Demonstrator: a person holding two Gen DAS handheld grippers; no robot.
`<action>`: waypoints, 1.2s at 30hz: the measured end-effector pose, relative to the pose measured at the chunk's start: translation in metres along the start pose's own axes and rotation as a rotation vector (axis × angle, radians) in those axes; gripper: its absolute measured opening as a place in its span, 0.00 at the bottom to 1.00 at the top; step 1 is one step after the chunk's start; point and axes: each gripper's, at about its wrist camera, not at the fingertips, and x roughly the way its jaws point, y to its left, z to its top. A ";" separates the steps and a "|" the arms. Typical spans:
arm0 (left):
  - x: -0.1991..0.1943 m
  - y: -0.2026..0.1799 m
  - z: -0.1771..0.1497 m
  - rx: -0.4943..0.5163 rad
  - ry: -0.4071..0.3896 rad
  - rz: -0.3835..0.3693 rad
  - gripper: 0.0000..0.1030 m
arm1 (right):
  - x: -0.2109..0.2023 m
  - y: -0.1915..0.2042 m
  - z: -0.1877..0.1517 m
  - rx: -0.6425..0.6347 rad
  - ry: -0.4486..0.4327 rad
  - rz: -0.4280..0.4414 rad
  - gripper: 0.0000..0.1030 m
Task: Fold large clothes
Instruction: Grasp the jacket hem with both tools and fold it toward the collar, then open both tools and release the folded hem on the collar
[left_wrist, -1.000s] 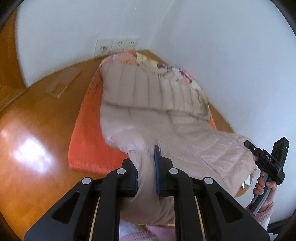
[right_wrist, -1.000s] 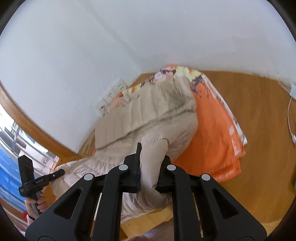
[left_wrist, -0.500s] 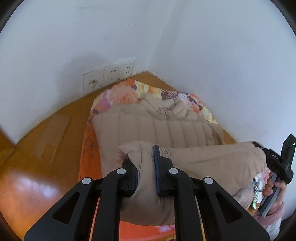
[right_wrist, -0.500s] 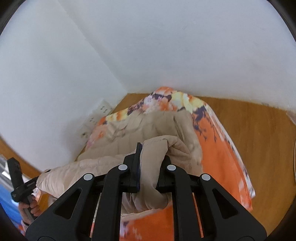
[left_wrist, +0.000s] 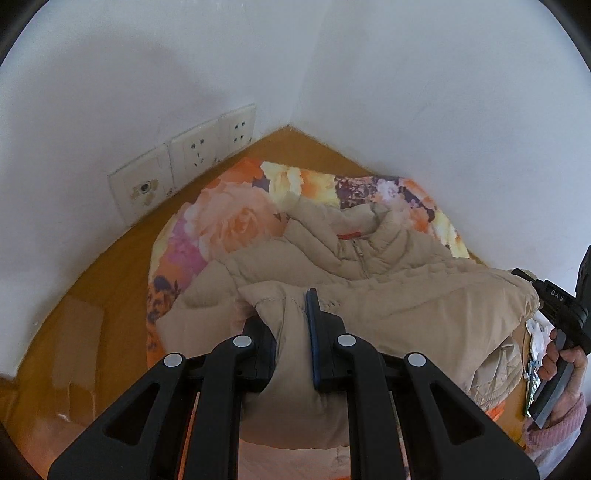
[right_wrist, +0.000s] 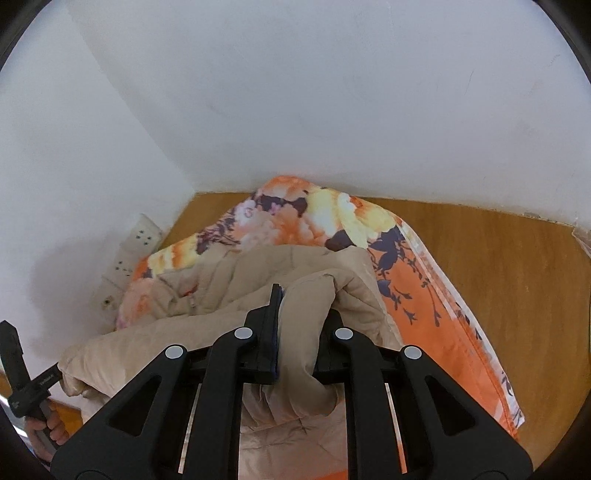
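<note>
A beige quilted down jacket (left_wrist: 369, 254) lies on an orange floral cloth (left_wrist: 229, 218) in the corner of a wooden surface. Its lower half is lifted and doubled over toward the collar. My left gripper (left_wrist: 291, 314) is shut on one corner of the jacket's hem. My right gripper (right_wrist: 303, 310) is shut on the other corner of the jacket (right_wrist: 236, 332). The hem stretches between both grippers above the collar and zipper. In the left wrist view the right gripper (left_wrist: 532, 288) and the hand that holds it show at the right edge.
Two white walls meet just behind the floral cloth (right_wrist: 417, 295). Wall sockets (left_wrist: 192, 155) sit low on the left wall. The wooden surface (right_wrist: 498, 273) runs bare to the right of the cloth. A pink sleeve (left_wrist: 557, 428) shows at the lower right.
Both grippers have carried the jacket's hem forward toward the corner. The lower half now lies folded over the upper half, and the walls and sockets look much closer.
</note>
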 end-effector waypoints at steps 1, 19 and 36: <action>0.007 0.002 0.003 -0.005 0.011 0.004 0.13 | 0.005 0.000 0.001 0.000 0.005 -0.007 0.13; 0.088 0.005 0.018 0.014 0.099 0.133 0.15 | 0.103 0.004 0.007 -0.105 0.120 -0.113 0.17; 0.058 -0.005 0.017 0.004 0.076 0.222 0.28 | 0.101 0.011 0.011 -0.213 0.174 -0.066 0.30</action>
